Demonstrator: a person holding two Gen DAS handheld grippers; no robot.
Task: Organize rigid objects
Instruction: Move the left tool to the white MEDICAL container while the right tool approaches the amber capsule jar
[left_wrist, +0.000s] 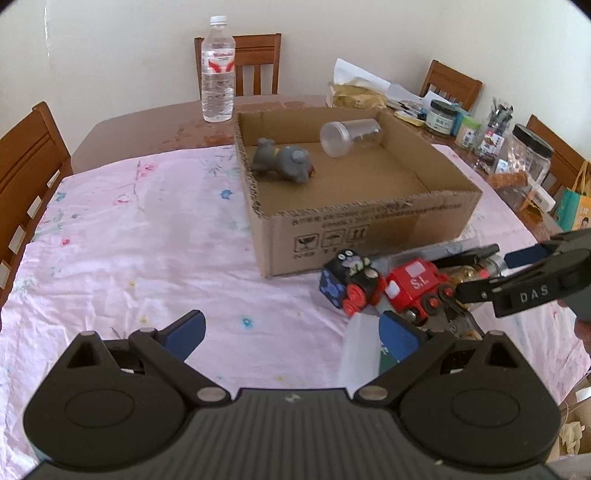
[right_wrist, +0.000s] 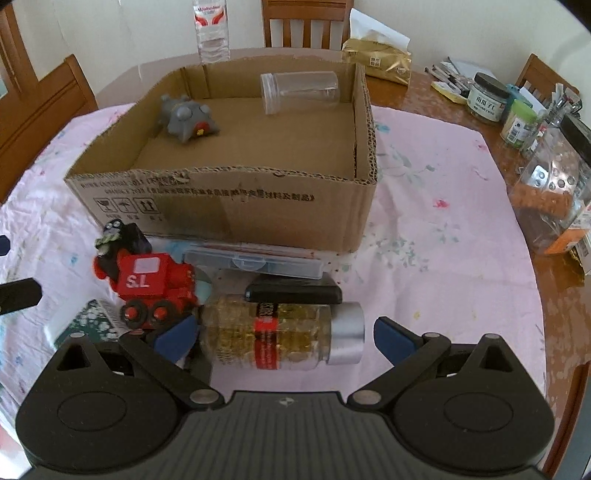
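- The cardboard box (right_wrist: 229, 206) stands on the pink flowered cloth (left_wrist: 129, 240) that covers the bench, with its top open.
- Inside the box lie a grey toy figure (right_wrist: 184, 116) near the back left corner and a clear plastic jar (right_wrist: 299, 92) on its side against the back wall.
- In front of the box, on the cloth, lies a group of things: a red toy train (right_wrist: 151, 288) marked "S.L", a black toy engine (left_wrist: 354, 277) just beside it, a flat clear case (right_wrist: 255, 262) touching the box wall, a black flat object (right_wrist: 295, 291), and a glass jar with silver lid (right_wrist: 280, 336) lying on its side.
- The right gripper (right_wrist: 282, 338) is down at the glass jar; its fingers (right_wrist: 393, 339) are spread wide, one at each end of the jar, and not closed on it.
- The left gripper (left_wrist: 291, 332) hangs over the cloth with fingers (left_wrist: 188, 330) wide and nothing between them; the right one stands just before the red train.
- A water bottle (left_wrist: 218, 70) stands on the bare bench behind the box.
- Jars and small containers (right_wrist: 487, 98) stand at the right side of the bench.
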